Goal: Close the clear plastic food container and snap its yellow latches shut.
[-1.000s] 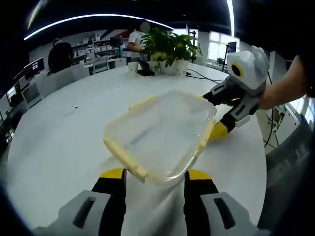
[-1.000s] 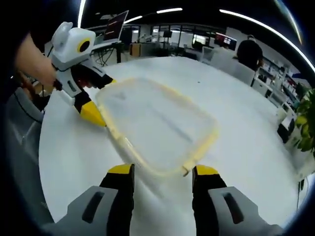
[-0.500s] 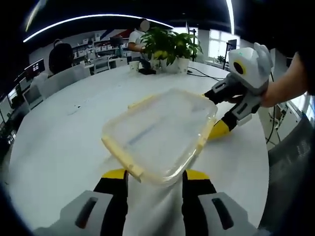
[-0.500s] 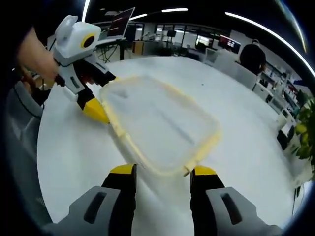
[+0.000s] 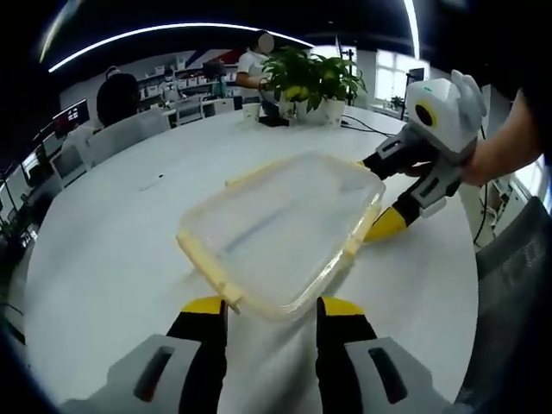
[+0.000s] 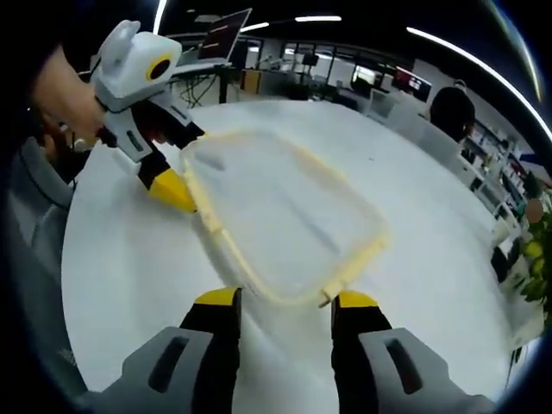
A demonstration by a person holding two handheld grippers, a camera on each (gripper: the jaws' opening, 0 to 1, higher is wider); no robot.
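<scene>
On the round white table [image 5: 103,259], the clear plastic food container [image 5: 276,228] lies flat between my two tools. My left gripper [image 5: 267,312] has its jaws apart, their yellow tips flanking the container's near corner. My right gripper [image 6: 280,306] likewise stands open around the opposite corner. In the left gripper view, potted plants [image 5: 315,82] and seated people sit at the table's far edge; the right gripper view shows monitors [image 6: 226,24] instead. The container's long axis runs diagonally from one gripper to the other, with yellow latches [image 5: 205,263] along its sides.
</scene>
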